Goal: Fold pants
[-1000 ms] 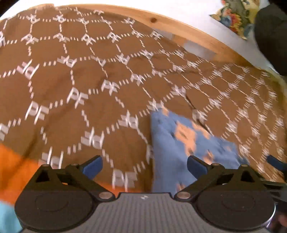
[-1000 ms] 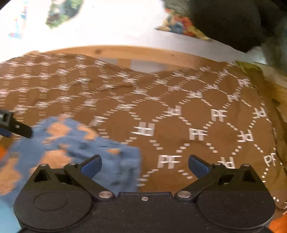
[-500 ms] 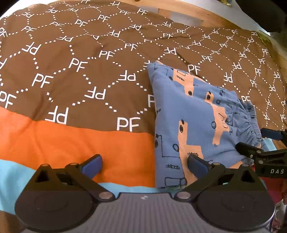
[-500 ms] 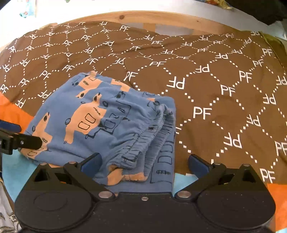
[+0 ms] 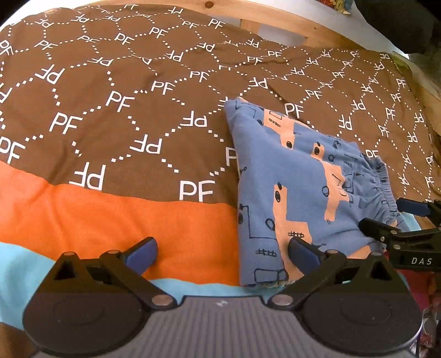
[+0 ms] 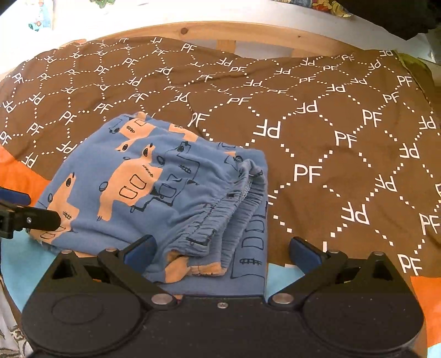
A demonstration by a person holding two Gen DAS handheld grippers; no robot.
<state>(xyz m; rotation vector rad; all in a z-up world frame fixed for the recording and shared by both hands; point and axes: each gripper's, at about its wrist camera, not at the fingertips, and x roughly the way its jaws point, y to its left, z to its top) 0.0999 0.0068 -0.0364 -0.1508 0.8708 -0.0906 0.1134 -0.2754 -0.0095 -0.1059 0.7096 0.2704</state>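
The blue pants [image 5: 300,187] with orange animal prints lie folded in a compact stack on the bedspread, elastic waistband [image 6: 228,212] bunched toward the right side. My left gripper [image 5: 222,249] is open, held back just off the stack's near left corner, nothing between its fingers. My right gripper [image 6: 222,249] is also open, hovering in front of the waistband end without touching the cloth. In the left wrist view the right gripper's fingers [image 5: 386,228] show at the right edge; the right wrist view shows a left finger [image 6: 35,219] at the left edge.
The brown bedspread [image 5: 124,104] with white PF lettering has orange [image 5: 124,217] and light blue bands near me. A wooden bed frame rail [image 6: 234,33] runs along the far edge, white wall behind. Colourful fabric and a dark object sit at the far right corner [image 5: 399,24].
Both grippers pulled back toward me from over the bed a second ago; the folded pants now lie fully in view. Little has shifted in the last half second.
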